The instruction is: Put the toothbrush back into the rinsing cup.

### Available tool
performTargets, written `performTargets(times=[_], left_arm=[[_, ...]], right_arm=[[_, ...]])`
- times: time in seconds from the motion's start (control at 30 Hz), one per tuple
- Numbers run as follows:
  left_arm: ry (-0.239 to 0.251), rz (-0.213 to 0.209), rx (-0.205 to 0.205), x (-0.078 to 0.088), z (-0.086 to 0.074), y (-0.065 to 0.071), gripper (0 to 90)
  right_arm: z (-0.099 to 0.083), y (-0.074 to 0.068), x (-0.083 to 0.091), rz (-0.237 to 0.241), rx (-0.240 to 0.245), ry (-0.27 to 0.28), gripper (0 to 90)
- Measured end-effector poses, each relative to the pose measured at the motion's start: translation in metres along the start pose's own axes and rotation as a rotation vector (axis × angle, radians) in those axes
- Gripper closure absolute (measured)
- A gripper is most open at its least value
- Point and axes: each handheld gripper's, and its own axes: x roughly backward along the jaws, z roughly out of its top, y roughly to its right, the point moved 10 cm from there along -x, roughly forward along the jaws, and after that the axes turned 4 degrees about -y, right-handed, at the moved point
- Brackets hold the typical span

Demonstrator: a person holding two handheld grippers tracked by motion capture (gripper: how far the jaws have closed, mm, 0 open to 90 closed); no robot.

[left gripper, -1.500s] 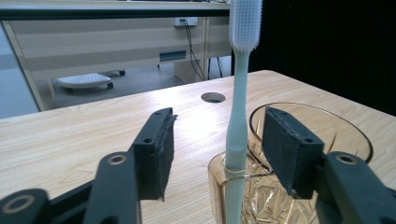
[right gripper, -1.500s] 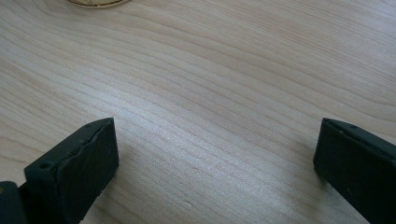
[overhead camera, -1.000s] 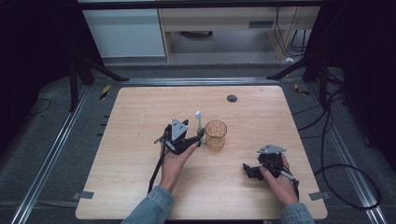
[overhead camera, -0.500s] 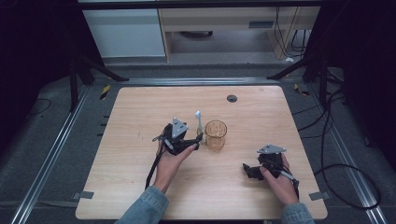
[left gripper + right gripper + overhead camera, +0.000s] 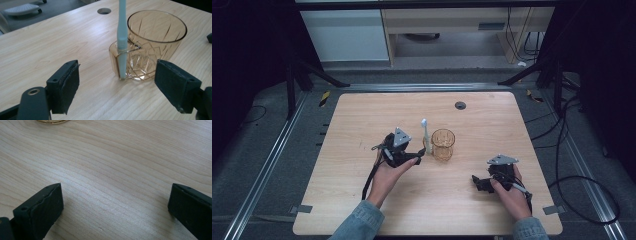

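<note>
Standing upright in the side slot of an amber glass cup (image 5: 152, 47) mid-bench (image 5: 362, 125), a toothbrush (image 5: 122, 37) is released; the left hand-held gripper (image 5: 117, 87), just opening, is spread before it. The right hand-held gripper (image 5: 115, 210) is rested spread, empty.

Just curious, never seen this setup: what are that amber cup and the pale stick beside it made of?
Cup: clear amber, glossy, with cut facets; glass or hard plastic, I cannot tell which. Toothbrush: matte pale blue handle, probably plastic, standing upright in the cup's side holder.
</note>
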Motion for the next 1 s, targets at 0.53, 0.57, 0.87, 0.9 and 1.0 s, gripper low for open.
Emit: performTargets(times=[0.53,0.57,0.87,0.9,1.0], left_arm=[[-0.084,0.015,0.02,0.02,-0.016,-0.025,17.3],[-0.089,0.014,0.019,0.021,-0.017,-0.026,17.0],[-0.133,0.029,0.023,0.028,-0.025,-0.04,14.4],[-0.135,0.03,0.027,0.029,-0.026,-0.042,14.2],[-0.152,0.038,0.034,0.031,-0.03,-0.051,13.4]], right_arm=[[0.0,0.0,0.0,0.0,0.0,0.0,0.4],[0.0,0.0,0.0,0.0,-0.001,0.0,0.4],[0.0,0.0,0.0,0.0,0.0,0.0,0.4],[0.0,0.0,0.0,0.0,0.0,0.0,0.4],[0.0,0.0,0.0,0.0,0.0,0.0,0.4]])
